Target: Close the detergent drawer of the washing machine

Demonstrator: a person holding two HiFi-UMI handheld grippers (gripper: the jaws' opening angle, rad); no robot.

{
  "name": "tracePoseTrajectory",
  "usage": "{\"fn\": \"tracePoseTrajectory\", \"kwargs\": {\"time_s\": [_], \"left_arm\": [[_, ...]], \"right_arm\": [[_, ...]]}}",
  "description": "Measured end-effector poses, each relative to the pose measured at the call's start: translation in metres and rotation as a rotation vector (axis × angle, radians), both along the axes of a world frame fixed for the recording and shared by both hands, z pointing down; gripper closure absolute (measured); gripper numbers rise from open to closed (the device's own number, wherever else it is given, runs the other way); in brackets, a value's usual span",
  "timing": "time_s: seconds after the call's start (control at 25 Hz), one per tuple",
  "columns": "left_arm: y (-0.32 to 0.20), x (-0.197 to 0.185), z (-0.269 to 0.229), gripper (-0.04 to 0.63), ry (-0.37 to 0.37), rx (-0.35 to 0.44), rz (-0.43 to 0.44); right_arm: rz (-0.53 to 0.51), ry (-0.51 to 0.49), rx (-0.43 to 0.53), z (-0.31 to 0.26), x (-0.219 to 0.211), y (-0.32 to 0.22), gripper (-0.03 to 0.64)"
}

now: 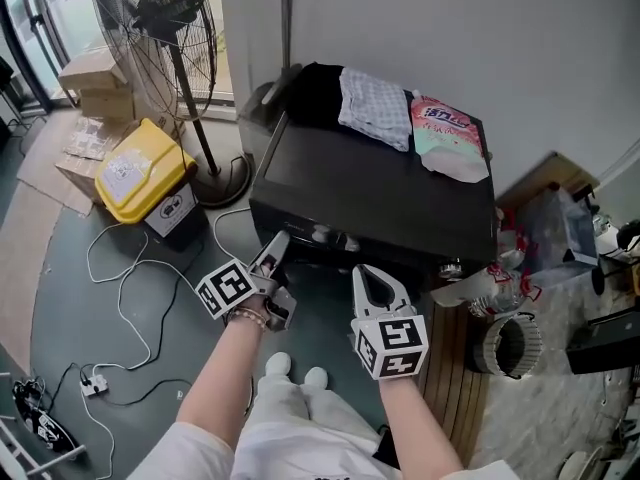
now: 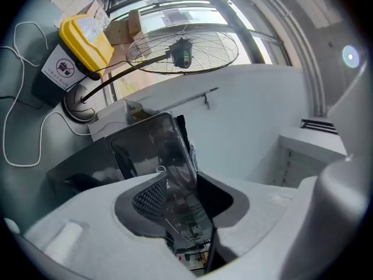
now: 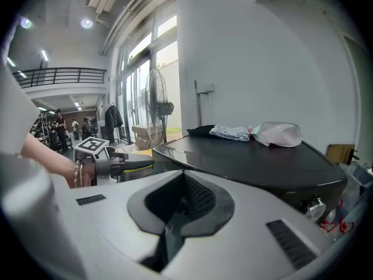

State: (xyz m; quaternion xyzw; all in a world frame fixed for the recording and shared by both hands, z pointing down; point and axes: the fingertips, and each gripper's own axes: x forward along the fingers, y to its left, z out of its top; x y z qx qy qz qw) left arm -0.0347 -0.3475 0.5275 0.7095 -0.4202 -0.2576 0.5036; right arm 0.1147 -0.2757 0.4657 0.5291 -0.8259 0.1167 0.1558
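The black washing machine [image 1: 370, 198] stands against the wall and fills the right gripper view [image 3: 250, 162]. Its upper front strip with knobs [image 1: 335, 236] lies in shadow, and I cannot make out the detergent drawer there. My left gripper [image 1: 278, 250] is rolled onto its side at the machine's front left corner. Its jaws stand partly apart, and the machine's glossy black panel [image 2: 154, 150] shows in the gap; no pad visibly presses on it. My right gripper [image 1: 372, 280] hovers just before the front, right of the left one, shut and empty.
Folded clothes [image 1: 375, 108] and a pink-and-white bag [image 1: 448, 138] lie on the machine's top. A standing fan [image 1: 165, 28], a yellow bin [image 1: 140, 173] and loose cables [image 1: 130, 288] are on the left. Bags and a ribbed hose [image 1: 510, 343] crowd the right. My shoes [image 1: 295, 370] are below.
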Motion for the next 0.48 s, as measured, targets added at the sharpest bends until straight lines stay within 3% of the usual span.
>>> {"fn": "tracePoseTrajectory", "kwargs": {"time_s": [0.28,0.48], "left_arm": [[0.031,0.011,-0.041,0.442,-0.141,0.109,0.036],[0.054,0.017,-0.064,0.442,-0.283,0.18,0.059]], "right_arm": [[-0.043,-0.005,0.035,-0.02,0.005,0.027,0.617],[-0.06,-0.014,0.074,-0.04,0.013,0.042,0.617]]}}
